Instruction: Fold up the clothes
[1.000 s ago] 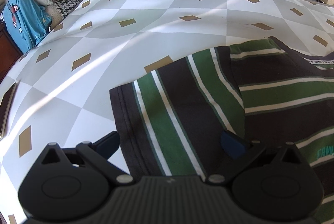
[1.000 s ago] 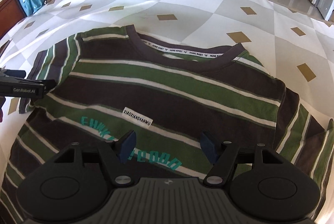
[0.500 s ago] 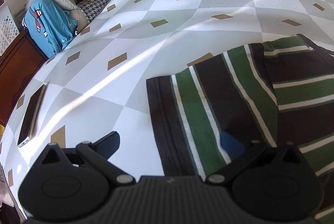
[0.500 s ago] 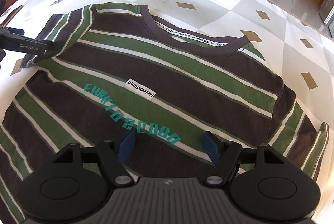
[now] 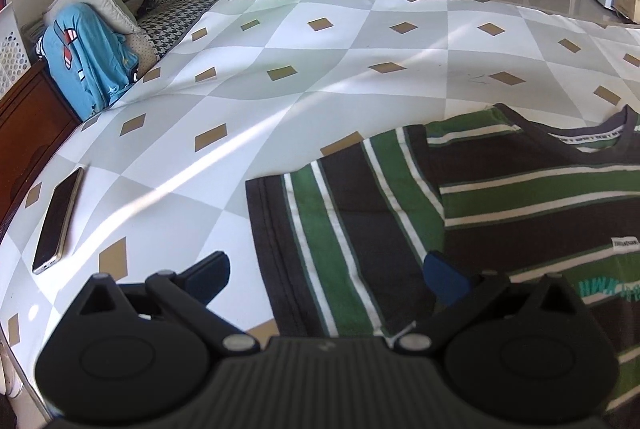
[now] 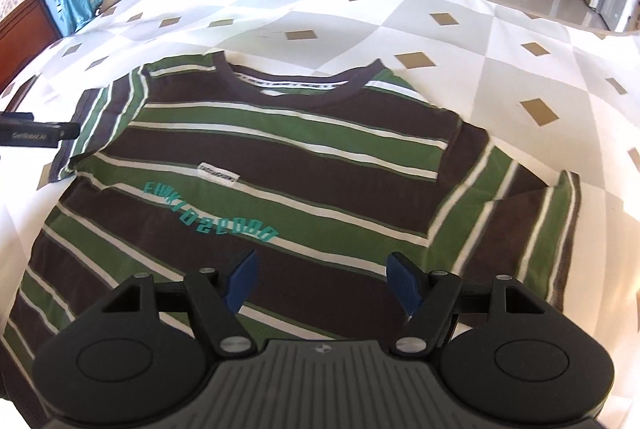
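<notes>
Both claws have pulled back from the striped T-shirt point(image 6: 280, 165) since the earlier frames, so more of the garment shows. It lies spread flat, front up, on the diamond-patterned bed cover point(image 5: 320, 77). Left claw point(image 5: 326, 275) hangs open above the sleeve edge, gripping nothing. Right claw point(image 6: 322, 283) hangs open above the lower chest, empty. A phone point(image 5: 58, 221) lies well apart.

Left gripper point(image 5: 326, 275) tilted downward, jaws wide apart, right gripper point(image 6: 322, 279) likewise, both empty
</notes>
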A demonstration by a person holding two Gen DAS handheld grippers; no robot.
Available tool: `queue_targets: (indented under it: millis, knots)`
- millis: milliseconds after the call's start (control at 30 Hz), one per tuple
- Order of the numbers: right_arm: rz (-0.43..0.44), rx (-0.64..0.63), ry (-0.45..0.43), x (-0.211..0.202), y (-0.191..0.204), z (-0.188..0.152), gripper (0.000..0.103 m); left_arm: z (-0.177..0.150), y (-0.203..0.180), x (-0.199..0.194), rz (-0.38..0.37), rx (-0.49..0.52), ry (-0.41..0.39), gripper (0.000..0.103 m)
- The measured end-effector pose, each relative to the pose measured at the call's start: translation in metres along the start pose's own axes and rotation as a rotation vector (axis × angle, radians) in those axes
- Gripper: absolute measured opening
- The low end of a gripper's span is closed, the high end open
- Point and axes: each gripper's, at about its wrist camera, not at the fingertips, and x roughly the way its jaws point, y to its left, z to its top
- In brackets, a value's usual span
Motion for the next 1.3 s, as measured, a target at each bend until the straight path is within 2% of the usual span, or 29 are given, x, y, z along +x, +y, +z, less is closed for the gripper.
queue_targets:
  millis: [167,267,400,567,667,733,900,1067,1300]
  knots:
    - [-0.025,0.098,0.001,-0.005,-0.019,-0.004,0.069,-0.023,-0.027,-0.017,-0.100,0.006,0.022,0.103]
    - [-0.011,0.119,0.013,-0.008,-0.021,-0.007,0.069,-0.036,-0.043,-0.025,-0.123,0.051,0.014,0.103]
    - [-0.007,0.087,0.054,-0.005,-0.012,-0.013,0.069,-0.052,-0.062,-0.034,-0.140,0.113,0.010,0.103]
    - [-0.061,-0.003,0.110,0.007,0.000,-0.021,0.070,-0.070,-0.075,-0.034,-0.162,0.136,0.044,0.103]
    - [-0.083,-0.039,0.108,0.010,0.004,-0.024,0.071,-0.080,-0.083,-0.032,-0.156,0.182,0.054,0.103]
    - [-0.097,-0.032,0.101,0.011,0.001,-0.024,0.072,-0.084,-0.084,-0.034,-0.146,0.186,0.027,0.103]
    - [-0.132,-0.005,0.083,0.013,-0.008,-0.023,0.076,-0.087,-0.085,-0.037,-0.147,0.142,0.042,0.103]
    - [-0.208,-0.027,0.058,0.013,-0.008,-0.022,0.077,-0.090,-0.089,-0.040,-0.144,0.123,0.037,0.103]
    - [-0.254,-0.015,0.061,0.004,0.000,-0.019,0.076,-0.091,-0.090,-0.044,-0.134,0.115,0.044,0.103]
